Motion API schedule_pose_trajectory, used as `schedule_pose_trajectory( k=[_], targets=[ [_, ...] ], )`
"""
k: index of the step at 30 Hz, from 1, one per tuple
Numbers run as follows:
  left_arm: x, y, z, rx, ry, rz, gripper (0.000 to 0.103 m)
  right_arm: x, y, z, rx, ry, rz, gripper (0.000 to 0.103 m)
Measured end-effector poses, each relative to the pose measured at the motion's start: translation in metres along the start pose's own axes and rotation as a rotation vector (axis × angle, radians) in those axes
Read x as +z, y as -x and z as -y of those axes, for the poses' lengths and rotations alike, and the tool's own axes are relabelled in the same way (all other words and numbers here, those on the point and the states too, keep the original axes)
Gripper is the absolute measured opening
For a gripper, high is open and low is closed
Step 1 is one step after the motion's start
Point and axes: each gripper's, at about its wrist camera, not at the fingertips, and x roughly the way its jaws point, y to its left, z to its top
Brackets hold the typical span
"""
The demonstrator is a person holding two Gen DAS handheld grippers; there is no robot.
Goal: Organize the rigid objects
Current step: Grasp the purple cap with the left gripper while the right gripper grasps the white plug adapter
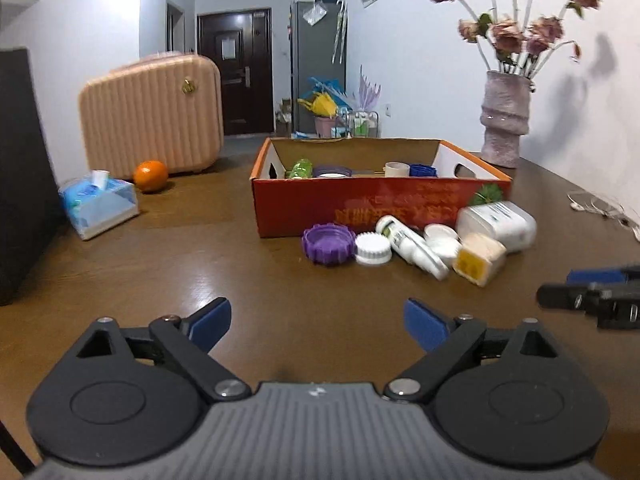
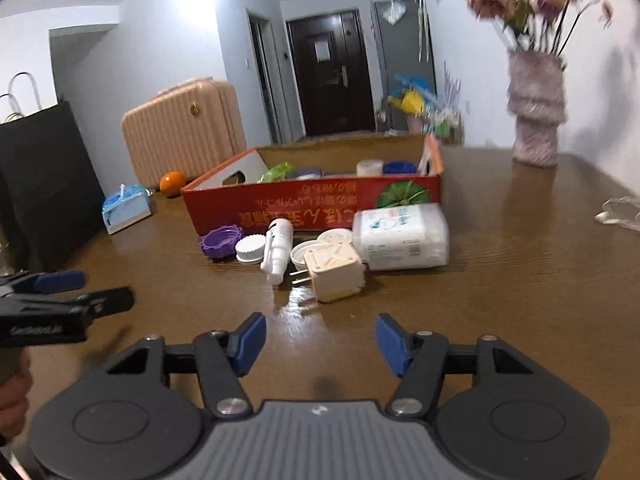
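A cream plug adapter [image 2: 334, 274] lies on its side dead ahead of the right gripper [image 2: 320, 340], prongs pointing back and left toward it, closest of a cluster of loose items: a white tube-shaped bottle [image 2: 277, 249] just left of the adapter with its long axis running roughly toward the gripper, a white ribbed cap [image 2: 250, 249], a purple scalloped lid [image 2: 221, 241] farther left, two round white lids [image 2: 320, 242] behind, and a clear rectangular plastic container [image 2: 402, 237] beyond to the right. All sit against the near wall of an open red cardboard box [image 2: 312, 204], which already holds several caps and a green packet.

Both grippers are spread wide and carry nothing. The right one appears the nearer, squarely facing the adapter; from the left gripper [image 1: 318, 322] the pile lies ahead and to its right, the purple lid closest.

The surface is a glossy brown wooden table [image 2: 520, 280]. Also on it: a textured vase of dried roses [image 2: 536, 116] far right, a tissue pack [image 1: 98, 208], an orange [image 1: 151, 176] and a pink ribbed case [image 1: 152, 114] far left. A dark door closes the room behind.
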Motion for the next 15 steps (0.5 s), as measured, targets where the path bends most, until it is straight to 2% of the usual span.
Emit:
schedule_pose_trajectory(
  k=[2, 8, 15],
  targets=[
    [0.014, -0.025, -0.003, -0.011, 0.004, -0.026, 0.088, 0.009, -0.022, 0.001, 0.018, -0.024, -0.033, 0.061],
    [0.046, -0.087, -0.008, -0.073, -0.028, -0.091, 0.086, 0.036, -0.079, 0.003, 0.013, -0.153, -0.059, 0.061],
    [0.053, -0.131, -0.004, -0.073, -0.058, -0.115, 0.08, 0.052, -0.114, 0.004, -0.059, -0.197, -0.057, 0.059]
  ],
)
